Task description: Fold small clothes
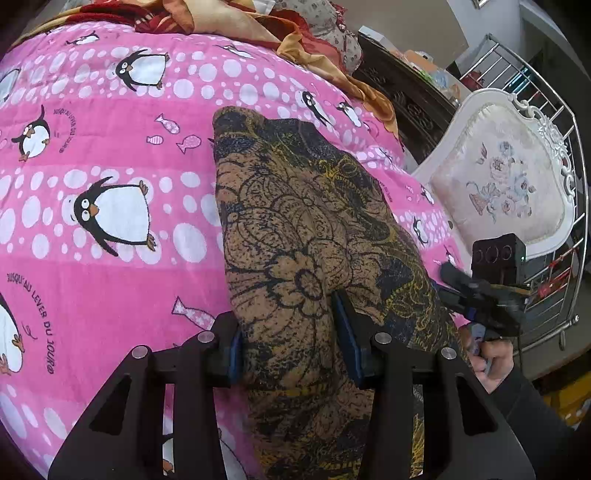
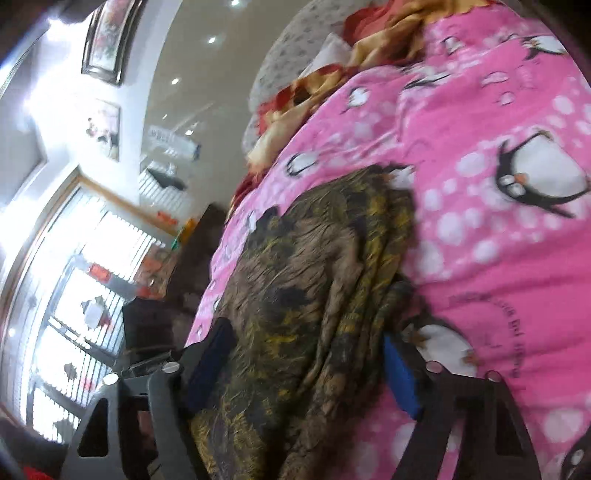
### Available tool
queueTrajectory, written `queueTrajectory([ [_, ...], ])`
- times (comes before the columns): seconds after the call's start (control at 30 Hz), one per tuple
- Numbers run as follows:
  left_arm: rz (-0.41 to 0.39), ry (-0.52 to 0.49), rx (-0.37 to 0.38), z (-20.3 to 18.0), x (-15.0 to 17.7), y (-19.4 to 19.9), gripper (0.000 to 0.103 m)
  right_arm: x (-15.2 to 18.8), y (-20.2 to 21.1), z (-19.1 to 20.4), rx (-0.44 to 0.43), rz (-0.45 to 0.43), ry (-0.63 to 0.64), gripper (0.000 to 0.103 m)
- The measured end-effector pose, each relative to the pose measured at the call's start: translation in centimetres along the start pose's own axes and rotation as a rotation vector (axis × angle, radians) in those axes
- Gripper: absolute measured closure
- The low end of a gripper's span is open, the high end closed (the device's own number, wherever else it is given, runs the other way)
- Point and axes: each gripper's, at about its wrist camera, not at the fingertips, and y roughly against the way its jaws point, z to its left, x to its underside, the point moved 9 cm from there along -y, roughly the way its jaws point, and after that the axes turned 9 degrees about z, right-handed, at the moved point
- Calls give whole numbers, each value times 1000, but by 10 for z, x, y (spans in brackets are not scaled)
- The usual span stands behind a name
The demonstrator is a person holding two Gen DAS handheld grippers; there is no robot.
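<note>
A brown garment [image 1: 303, 206] with a black and yellow flower print lies folded into a long strip on the pink penguin bedspread [image 1: 110, 147]. My left gripper [image 1: 291, 350] is shut on its near end, and cloth bulges between the blue pads. In the blurred right wrist view the garment [image 2: 295, 277] lies bunched between the fingers of my right gripper [image 2: 306, 373], which stands wide, with much of one blue pad [image 2: 400, 376] bare. From the left wrist view, the right gripper [image 1: 458, 284] sits at the garment's right edge, held by a hand [image 1: 491, 362].
A crumpled orange and red blanket [image 1: 221, 18] lies at the far side of the bed. Beside the bed on the right stand a white upholstered chair [image 1: 506, 177], a dark carved cabinet [image 1: 406, 99] and a metal rack [image 1: 554, 110].
</note>
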Motion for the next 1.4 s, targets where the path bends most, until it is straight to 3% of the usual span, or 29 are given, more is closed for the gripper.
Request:
queueTrajectory([
  [0.03,-1,2,0,0,0,0,61,1,-3,-5,39,6,-3,41],
  [0.1,-5,5,-5,-1,0,0,61,1,-7,-6,33,9,-7,44],
  [0.17,-14,0,-28,-2,0,0,61,-3,-10,-7,109,11,31,54],
  [0.3,-46,-6,-97,-6,0,3,77,-11,-17,-11,212,-4,12,66],
  [0.37,-74,1,-114,-9,0,10,81,-14,-18,1,256,1,59,86],
  [0.47,-111,-12,-121,-13,2,26,82,-21,-12,21,309,0,100,88],
  [0.6,-153,15,-93,1,3,58,82,-30,-4,63,300,-9,151,89],
  [0.87,-231,98,-145,81,-14,136,82,-50,-71,140,192,35,202,89],
  [0.97,-213,145,-156,113,-20,138,82,-54,-101,147,179,50,185,89],
  [1.07,-161,153,-195,135,-20,115,81,-57,-127,133,208,74,165,89],
  [1.17,-119,167,-238,151,-16,92,69,-53,-151,101,253,143,109,89],
  [1.3,-133,188,-203,154,-16,101,66,-53,-143,91,210,135,25,89],
  [1.4,-169,179,-226,158,-15,123,66,-52,-119,102,233,104,54,88],
])
